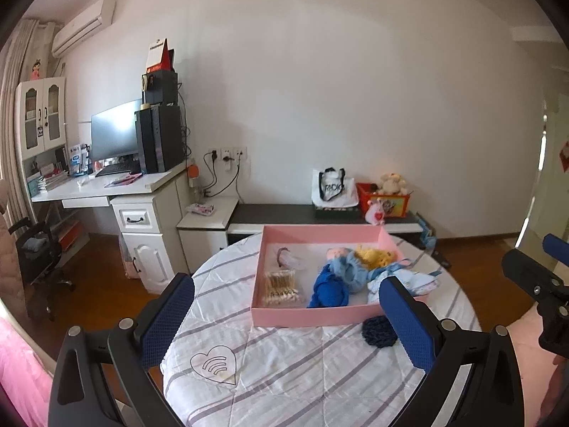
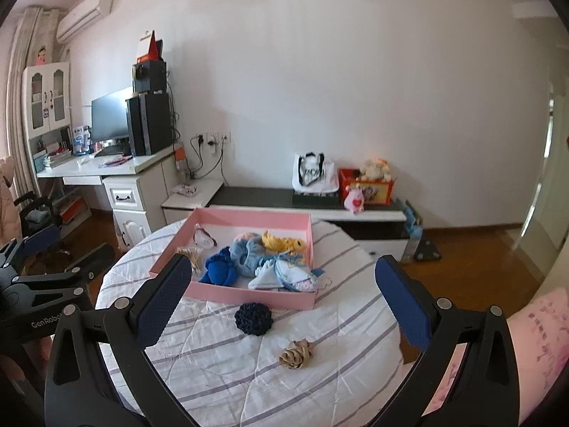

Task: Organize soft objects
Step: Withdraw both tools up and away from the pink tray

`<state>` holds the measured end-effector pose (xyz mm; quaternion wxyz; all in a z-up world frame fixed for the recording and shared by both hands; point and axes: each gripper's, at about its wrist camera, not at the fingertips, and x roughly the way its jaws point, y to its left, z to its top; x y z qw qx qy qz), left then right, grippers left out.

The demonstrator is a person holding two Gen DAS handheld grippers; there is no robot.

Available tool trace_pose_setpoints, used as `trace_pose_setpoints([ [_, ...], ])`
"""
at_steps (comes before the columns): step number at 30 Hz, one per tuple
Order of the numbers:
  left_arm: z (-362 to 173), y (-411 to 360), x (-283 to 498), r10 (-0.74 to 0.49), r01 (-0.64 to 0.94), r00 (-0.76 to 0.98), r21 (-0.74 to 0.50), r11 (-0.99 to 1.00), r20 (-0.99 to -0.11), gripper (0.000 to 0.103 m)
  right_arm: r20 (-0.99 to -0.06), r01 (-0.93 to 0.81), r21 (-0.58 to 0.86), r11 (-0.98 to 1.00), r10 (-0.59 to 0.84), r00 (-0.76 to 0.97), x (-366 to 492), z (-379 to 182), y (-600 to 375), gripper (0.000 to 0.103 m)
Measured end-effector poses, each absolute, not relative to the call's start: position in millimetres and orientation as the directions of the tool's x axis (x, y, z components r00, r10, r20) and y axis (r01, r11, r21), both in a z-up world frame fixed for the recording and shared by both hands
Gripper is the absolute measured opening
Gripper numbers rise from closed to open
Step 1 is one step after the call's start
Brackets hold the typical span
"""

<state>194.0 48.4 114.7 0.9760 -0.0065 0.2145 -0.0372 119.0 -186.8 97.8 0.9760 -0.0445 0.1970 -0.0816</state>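
Note:
A pink shallow box (image 2: 249, 295) sits on the round table and holds a dark blue knitted piece (image 2: 220, 270), a light blue soft toy (image 2: 249, 249), a yellow plush (image 2: 282, 243) and a pale blue cloth (image 2: 284, 275) that hangs over the box's right wall. In front of the box, on the tablecloth, lie a navy scrunchie (image 2: 253, 318) and a beige scrunchie (image 2: 297, 354). My right gripper (image 2: 282, 302) hovers open above both scrunchies. My left gripper (image 1: 286, 323) is open over the box's near wall (image 1: 313, 315), with the navy scrunchie (image 1: 378, 331) by its right finger.
The box also holds a pack of cotton swabs (image 1: 281, 286) and a clear bag (image 1: 288, 258). The table wears a white striped quilt (image 2: 249, 384). Behind it are a low cabinet (image 2: 320, 210) with a bag and toys, and a desk (image 1: 106, 185) at the left.

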Motion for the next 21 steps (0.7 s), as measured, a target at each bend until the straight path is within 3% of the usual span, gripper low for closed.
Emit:
trace_pose_setpoints([
  [13, 132, 51, 136, -0.054, 0.049, 0.945, -0.025, 0.998, -0.324, 0.103, -0.273, 0.147, -0.149, 0.978, -0.184, 0.944, 77, 116, -172, 0.103],
  [21, 129, 44, 107, -0.039, 0.038, 0.957, -0.007, 0.999, -0.289, 0.103, -0.265, 0.151, -0.139, 0.979, -0.184, 0.947, 61, 116, -171, 0.103],
])
